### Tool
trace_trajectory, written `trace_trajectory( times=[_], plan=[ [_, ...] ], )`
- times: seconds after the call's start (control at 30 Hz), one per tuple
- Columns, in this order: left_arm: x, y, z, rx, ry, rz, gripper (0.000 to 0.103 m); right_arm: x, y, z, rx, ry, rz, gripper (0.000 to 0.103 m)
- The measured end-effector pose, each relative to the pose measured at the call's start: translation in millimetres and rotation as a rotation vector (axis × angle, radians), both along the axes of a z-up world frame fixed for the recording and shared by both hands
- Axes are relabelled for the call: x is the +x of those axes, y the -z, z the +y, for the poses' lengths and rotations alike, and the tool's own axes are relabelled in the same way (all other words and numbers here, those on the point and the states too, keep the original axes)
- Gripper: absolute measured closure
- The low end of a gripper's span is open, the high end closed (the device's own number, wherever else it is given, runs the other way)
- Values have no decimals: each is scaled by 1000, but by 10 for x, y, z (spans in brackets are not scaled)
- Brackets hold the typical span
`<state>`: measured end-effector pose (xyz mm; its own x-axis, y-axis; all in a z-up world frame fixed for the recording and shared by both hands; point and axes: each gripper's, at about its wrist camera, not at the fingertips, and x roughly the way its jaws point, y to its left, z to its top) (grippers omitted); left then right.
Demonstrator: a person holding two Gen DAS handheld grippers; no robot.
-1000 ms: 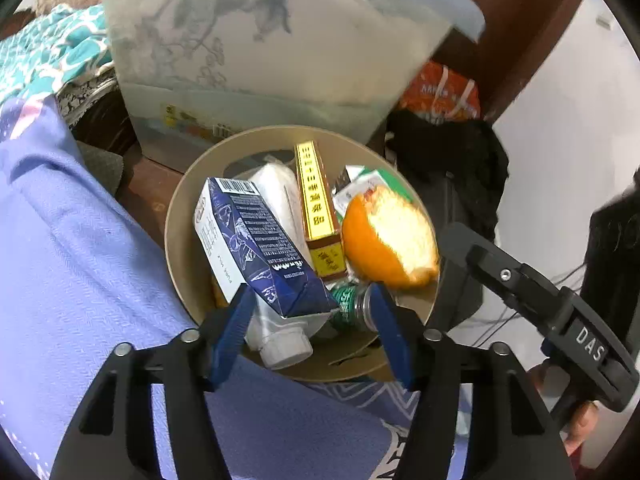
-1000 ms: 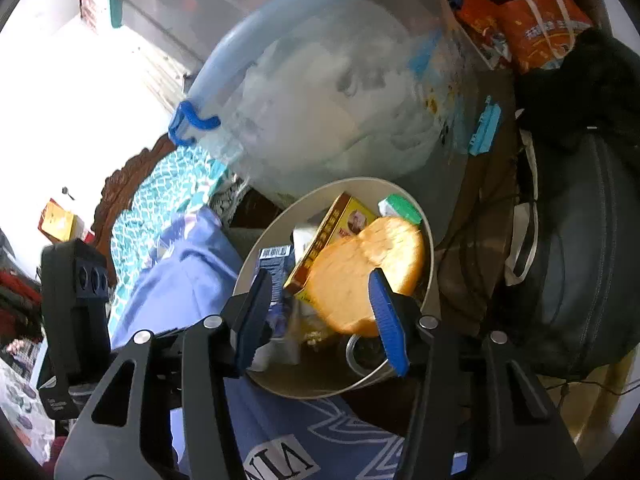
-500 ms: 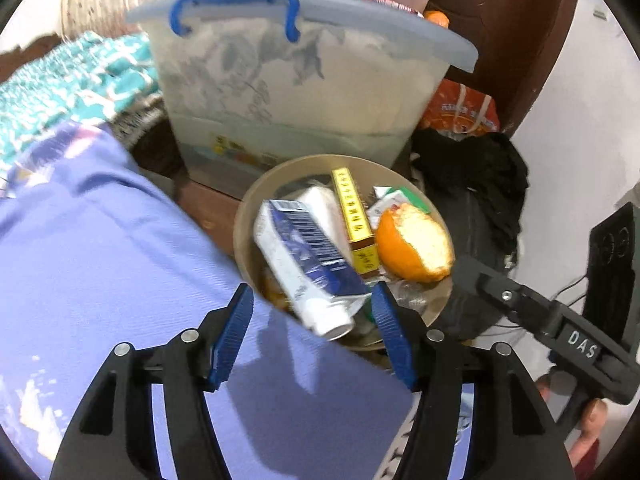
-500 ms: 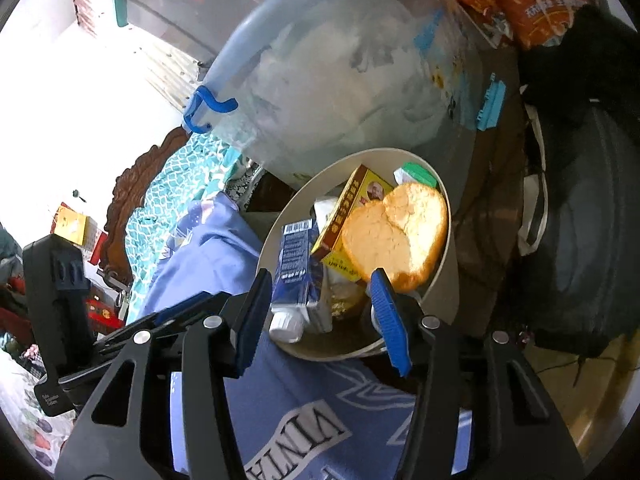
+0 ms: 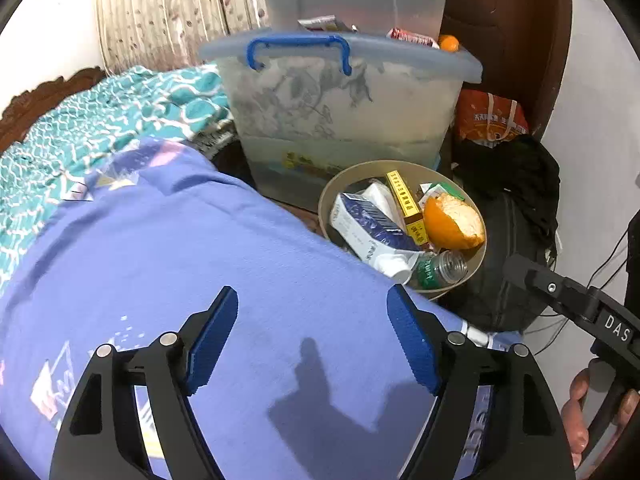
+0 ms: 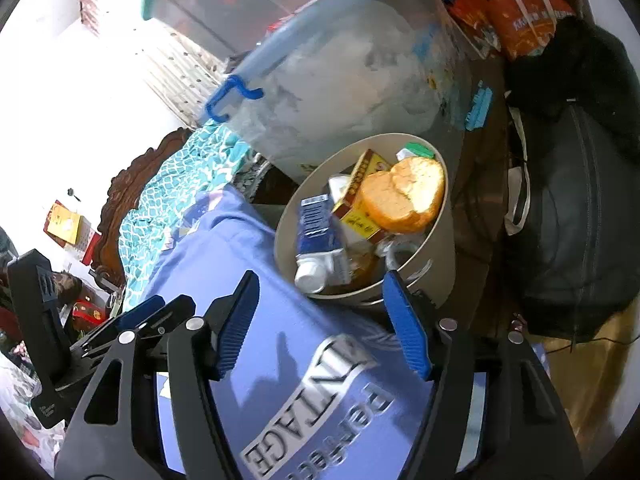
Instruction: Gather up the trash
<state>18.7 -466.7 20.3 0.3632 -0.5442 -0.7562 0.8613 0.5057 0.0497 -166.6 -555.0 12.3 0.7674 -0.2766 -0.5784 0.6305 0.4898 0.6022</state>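
Note:
A beige round bin [image 5: 348, 178] [image 6: 442, 240] stands beside the bed. It holds a blue and white carton [image 5: 370, 226] [image 6: 316, 232], a yellow box [image 5: 406, 206] [image 6: 356, 204], an orange peel [image 5: 454, 220] [image 6: 406, 196] and a small bottle [image 5: 438, 270]. My left gripper [image 5: 312, 338] hangs over the purple bedcover [image 5: 180, 264], back from the bin, its jaws opening with nothing between them. My right gripper [image 6: 322, 322] is just short of the bin's near rim, its jaws also opening and empty.
A clear storage box with blue handles [image 5: 340, 108] [image 6: 340, 76] stands behind the bin. A black bag [image 5: 512, 248] [image 6: 576, 216] and orange packets [image 5: 490, 120] lie to the right. A teal patterned blanket [image 5: 100, 120] covers the bed at left. A hand [image 5: 580, 404] holds the right gripper's handle.
Both grippers have pulled back from the bin and their jaws have widened. The left one has risen over the bedcover, so the bin now sits smaller and farther right.

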Motion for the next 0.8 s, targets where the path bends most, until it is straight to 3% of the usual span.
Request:
trace_trajectory(
  times=[0.1,0.3,0.57,0.8],
  plan=[
    [-37,-67,173,-5,-7,-19,27,11,-65,148,-15,-6,0,34],
    [-110,-176,529,-18,-31,-67,9,35,-177,453,-39,-10,0,30],
    [-132,-311,1057,-44,-84,-99,9,111,-305,808,-53,-10,5,20],
    [-183,-411,1505,-36,-160,-194,9,166,-453,1137,-77,-27,-7,15]
  ],
)
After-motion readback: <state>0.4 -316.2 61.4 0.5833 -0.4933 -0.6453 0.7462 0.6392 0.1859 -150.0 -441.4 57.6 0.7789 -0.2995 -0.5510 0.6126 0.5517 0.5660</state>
